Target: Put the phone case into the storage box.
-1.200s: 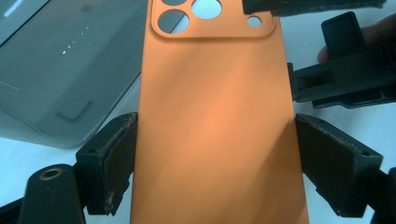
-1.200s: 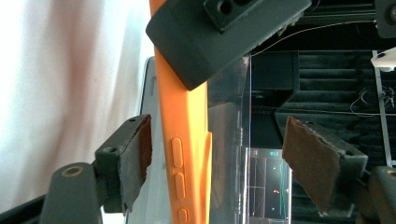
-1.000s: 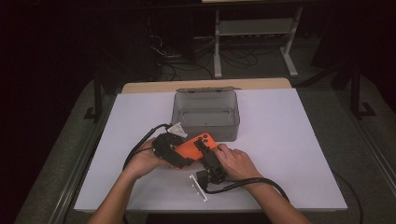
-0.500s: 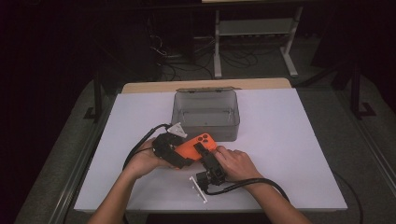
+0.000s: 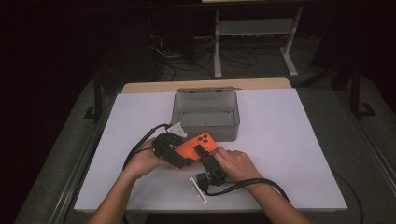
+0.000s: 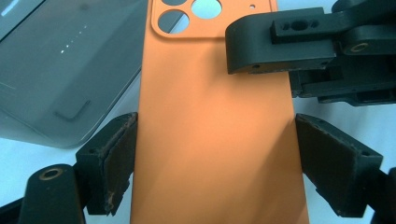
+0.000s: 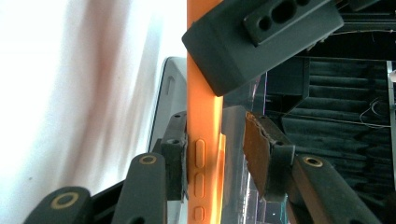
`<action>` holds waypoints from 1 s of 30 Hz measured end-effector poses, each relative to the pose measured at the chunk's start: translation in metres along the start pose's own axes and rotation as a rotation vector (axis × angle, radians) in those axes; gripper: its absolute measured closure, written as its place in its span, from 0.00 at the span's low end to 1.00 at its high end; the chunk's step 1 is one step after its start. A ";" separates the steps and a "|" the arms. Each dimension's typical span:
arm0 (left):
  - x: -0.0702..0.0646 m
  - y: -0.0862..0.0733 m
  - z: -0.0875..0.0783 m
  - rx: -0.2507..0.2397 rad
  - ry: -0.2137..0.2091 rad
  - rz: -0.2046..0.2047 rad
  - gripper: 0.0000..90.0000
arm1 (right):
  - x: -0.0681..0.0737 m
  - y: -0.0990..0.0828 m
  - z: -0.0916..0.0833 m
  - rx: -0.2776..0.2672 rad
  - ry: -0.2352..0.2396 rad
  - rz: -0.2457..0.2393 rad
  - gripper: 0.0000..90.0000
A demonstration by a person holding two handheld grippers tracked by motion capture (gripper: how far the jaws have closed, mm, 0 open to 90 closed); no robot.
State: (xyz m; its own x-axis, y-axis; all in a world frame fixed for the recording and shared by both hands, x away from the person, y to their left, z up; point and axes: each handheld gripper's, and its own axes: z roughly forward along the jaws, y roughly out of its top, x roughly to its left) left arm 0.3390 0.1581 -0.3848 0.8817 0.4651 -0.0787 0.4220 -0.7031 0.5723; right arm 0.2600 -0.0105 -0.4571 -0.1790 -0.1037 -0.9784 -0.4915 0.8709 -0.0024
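Left gripper (image 5: 183, 157) is clamped across the orange phone case (image 5: 198, 146), held just above the white surface (image 5: 289, 140) by the grey bin (image 5: 206, 115). Right gripper (image 5: 202, 154) straddles its edge, one pad touching, not fully clenched.

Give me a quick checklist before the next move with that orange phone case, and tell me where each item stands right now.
1. Left claw straddles the orange phone case: ok; the left pad touches its edge, a slight gap shows on the right.
2. Right claw grips the case: not ok; one jaw touches the button edge, the other stands apart.
3. Case lifted off the white table: cannot tell.
4. Grey box open: ok, lid back.
5. Small white part near the table's front edge, away from the case: ok.
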 end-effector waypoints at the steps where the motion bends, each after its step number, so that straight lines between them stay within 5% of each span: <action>1: 0.000 0.000 0.000 0.001 0.000 0.000 0.18 | 0.000 0.000 0.000 -0.001 0.002 0.000 0.68; 30: 0.002 0.000 -0.002 -0.002 -0.004 -0.013 0.18 | 0.004 0.003 -0.002 -0.019 0.005 -0.024 0.82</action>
State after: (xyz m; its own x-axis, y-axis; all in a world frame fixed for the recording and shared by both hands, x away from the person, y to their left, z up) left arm 0.3400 0.1597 -0.3837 0.8769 0.4724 -0.0892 0.4332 -0.6959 0.5728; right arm 0.2562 -0.0096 -0.4603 -0.1710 -0.1272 -0.9770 -0.5122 0.8586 -0.0221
